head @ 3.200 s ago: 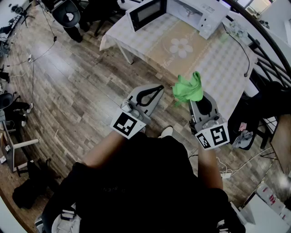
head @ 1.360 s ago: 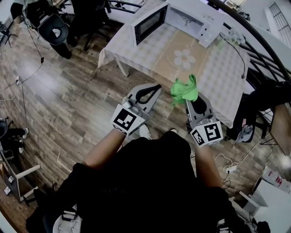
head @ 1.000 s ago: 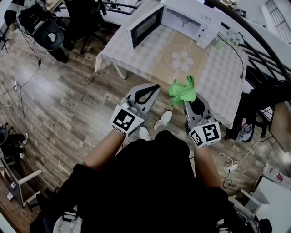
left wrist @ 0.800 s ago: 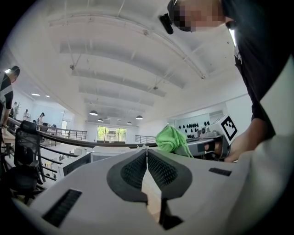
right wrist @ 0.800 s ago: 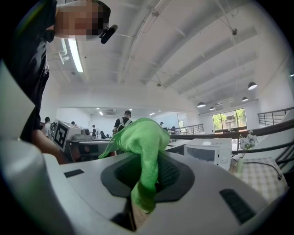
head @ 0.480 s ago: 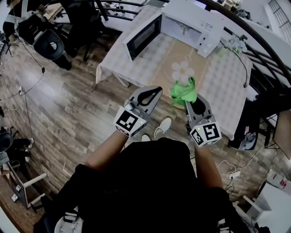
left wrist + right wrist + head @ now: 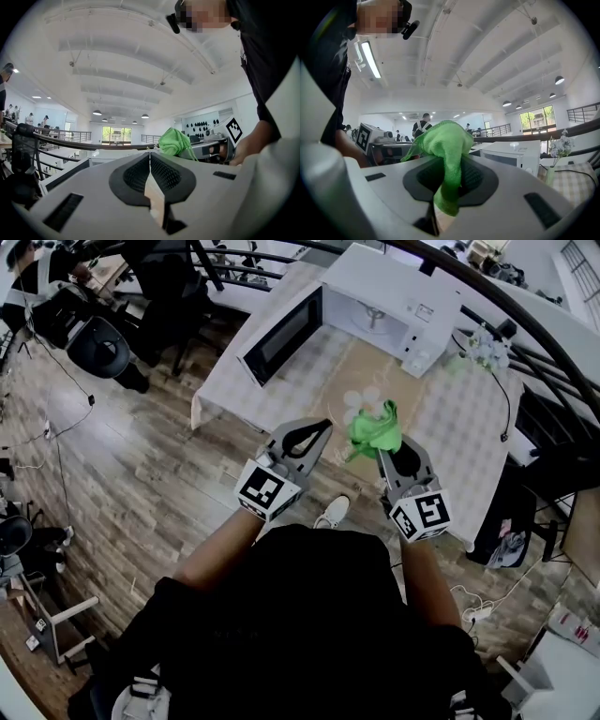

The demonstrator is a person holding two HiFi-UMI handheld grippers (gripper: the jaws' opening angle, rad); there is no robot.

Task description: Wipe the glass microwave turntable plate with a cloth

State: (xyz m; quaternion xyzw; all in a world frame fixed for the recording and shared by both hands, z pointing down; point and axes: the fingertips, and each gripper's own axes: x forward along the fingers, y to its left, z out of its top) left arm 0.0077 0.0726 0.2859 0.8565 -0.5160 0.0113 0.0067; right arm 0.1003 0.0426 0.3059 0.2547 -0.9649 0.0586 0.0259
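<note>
My right gripper (image 7: 386, 450) is shut on a bright green cloth (image 7: 373, 431) that bunches above its jaws; the same cloth (image 7: 445, 145) hangs between the jaws in the right gripper view. Beside it, my left gripper (image 7: 323, 426) is shut with nothing held, its jaws pressed together (image 7: 150, 153). Both are held in the air at the near edge of the table (image 7: 450, 437). A white microwave (image 7: 394, 292) stands at the table's far side with its door (image 7: 279, 336) swung open to the left. Something pale shows inside the cavity; I cannot tell whether it is the glass plate.
A checked cloth with a flower print covers the table. A small vase of flowers (image 7: 483, 348) and a black cable sit right of the microwave. A dark railing (image 7: 553, 371) curves along the right. Office chairs (image 7: 98, 343) stand on the wooden floor at left.
The person has walked toward the table, so the table and microwave now lie nearer and the microwave's open inside shows. Both grippers keep their pose, the cloth still in the right one.
</note>
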